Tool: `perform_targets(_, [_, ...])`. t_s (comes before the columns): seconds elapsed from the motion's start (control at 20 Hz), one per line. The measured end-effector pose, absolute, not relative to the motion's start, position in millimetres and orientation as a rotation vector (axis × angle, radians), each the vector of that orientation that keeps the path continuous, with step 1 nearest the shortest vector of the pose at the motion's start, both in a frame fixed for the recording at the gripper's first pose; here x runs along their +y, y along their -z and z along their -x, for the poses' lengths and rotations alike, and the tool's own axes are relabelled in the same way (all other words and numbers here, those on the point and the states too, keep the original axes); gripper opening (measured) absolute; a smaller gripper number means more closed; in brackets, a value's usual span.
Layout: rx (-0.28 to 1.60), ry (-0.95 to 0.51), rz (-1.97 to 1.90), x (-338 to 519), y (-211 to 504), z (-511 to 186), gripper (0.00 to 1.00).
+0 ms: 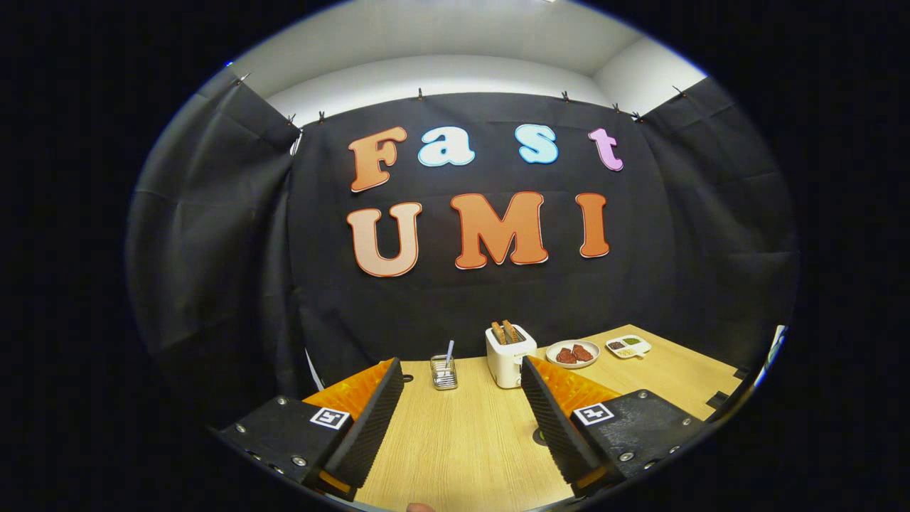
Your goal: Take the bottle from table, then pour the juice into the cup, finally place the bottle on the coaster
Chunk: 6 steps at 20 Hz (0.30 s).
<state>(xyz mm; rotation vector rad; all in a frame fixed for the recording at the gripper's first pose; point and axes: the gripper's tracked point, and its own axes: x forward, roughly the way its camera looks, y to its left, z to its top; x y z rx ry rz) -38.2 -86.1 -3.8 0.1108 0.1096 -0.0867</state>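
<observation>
1. Your gripper (461, 387) hangs above the near part of the wooden table (462, 441), its fingers spread wide with nothing between them.
2. Beyond the fingers, toward the far edge, you have a small wire basket (443, 372) holding a straw-like stick, left of a white toaster (509, 355) with two slices in it.
3. Right of the toaster sits a plate (573, 353) of reddish pieces, then a small divided dish (628, 346).
4. You can't make out the bottle, cup or coaster.
</observation>
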Motion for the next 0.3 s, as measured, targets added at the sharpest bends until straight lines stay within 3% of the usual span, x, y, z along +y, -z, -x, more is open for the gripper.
perform_targets(0.3, [0.115, 0.066, -0.104, -78.4, 5.7, 37.3, 0.98])
